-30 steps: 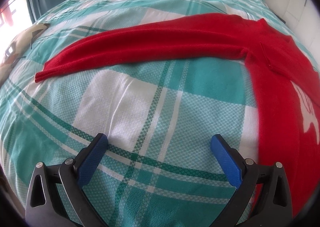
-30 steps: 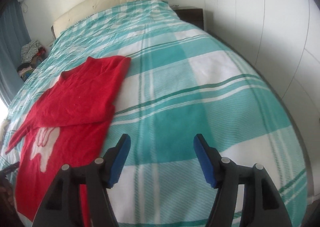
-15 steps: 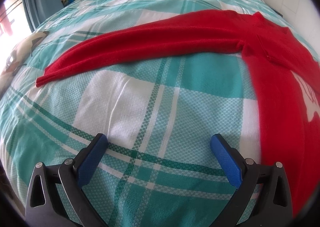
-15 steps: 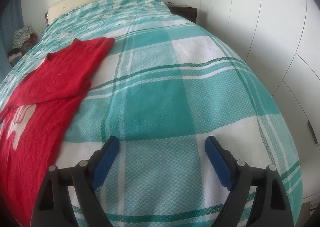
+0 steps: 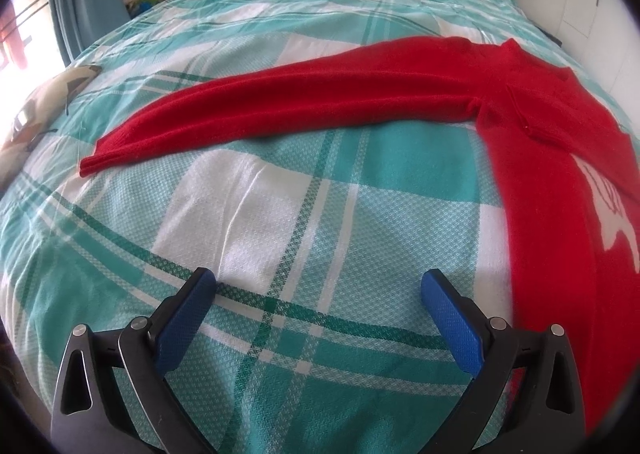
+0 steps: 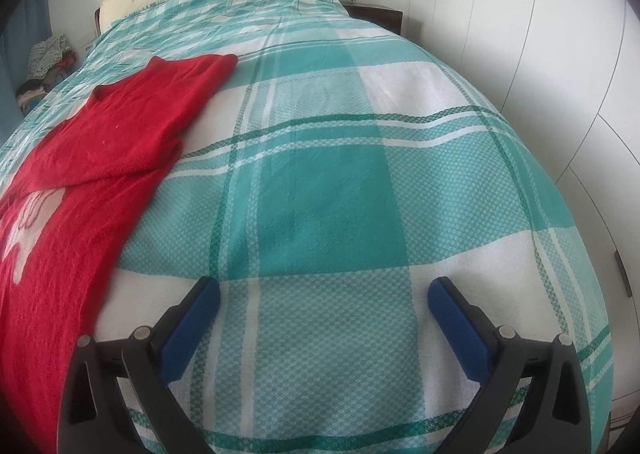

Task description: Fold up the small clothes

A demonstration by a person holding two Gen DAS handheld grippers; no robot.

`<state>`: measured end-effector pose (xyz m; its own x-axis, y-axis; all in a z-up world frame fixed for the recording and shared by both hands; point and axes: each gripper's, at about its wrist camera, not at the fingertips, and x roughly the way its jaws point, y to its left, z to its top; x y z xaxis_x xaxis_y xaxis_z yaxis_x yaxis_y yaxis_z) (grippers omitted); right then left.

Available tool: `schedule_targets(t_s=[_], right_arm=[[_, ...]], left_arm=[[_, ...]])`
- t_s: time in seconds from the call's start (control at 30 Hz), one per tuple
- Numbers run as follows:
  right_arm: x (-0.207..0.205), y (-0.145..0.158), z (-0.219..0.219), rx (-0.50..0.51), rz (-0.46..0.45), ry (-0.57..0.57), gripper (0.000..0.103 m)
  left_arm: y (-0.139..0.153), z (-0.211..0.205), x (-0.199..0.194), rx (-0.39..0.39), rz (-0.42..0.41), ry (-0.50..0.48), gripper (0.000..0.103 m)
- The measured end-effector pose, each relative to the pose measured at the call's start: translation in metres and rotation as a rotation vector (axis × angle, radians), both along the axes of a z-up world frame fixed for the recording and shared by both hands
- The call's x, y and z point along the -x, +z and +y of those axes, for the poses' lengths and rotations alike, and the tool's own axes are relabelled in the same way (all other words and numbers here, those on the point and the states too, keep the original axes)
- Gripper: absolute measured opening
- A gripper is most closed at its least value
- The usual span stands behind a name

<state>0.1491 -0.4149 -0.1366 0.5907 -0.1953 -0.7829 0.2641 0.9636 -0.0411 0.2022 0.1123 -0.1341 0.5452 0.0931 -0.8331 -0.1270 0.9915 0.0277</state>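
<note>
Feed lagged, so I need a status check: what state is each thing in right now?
Left tongs: open, empty, over the bedspread.
Right tongs: open, empty.
Red sweater: flat, partly folded.
Left sleeve: stretched out, unfolded.
Right sleeve: folded across the body.
Bedspread: spread out.

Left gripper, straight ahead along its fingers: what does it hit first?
Probably the plaid bedspread, bare between the open left gripper fingers. Farther along that line lies the red sweater's outstretched sleeve. Depth is unclear, so height above the bed can't be judged.
</note>
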Motion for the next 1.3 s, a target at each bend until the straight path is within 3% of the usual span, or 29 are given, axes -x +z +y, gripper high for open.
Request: schedule_targets(t_s=[0.17,0.37,0.5,0.7,1.0,1.3], right_arm=[[0.001,0.0,0.002,0.008,0.002,0.0,0.103],[0.001,0.0,0.002,0.007,0.004,0.001,0.103],[0.001,0.0,0.002,0.007,0.004,0.001,0.103],[0.0,-0.001,0.002,0.008,0.005,0.001,0.103],[0.0,-0.002,0.002,0.012,0.005,0.001,0.103],[0.0,-0.002,0.002,0.013,0.006,0.001,0.103]], left_arm=[[0.024,0.005,0.012,0.05,-0.078,-0.018,0.103],[0.041,0.045,0.005,0.249,-0.07,0.056,0.103],[0.05,0.071,0.0,0.238,-0.073,0.111,0.103],[0.058,0.08,-0.003,0.255,-0.09,0.111,0.103],[0.027,0.071,-0.006,0.287,-0.049,0.096,0.103],[0.024,0.068,-0.003,0.292,-0.046,0.093,0.103]])
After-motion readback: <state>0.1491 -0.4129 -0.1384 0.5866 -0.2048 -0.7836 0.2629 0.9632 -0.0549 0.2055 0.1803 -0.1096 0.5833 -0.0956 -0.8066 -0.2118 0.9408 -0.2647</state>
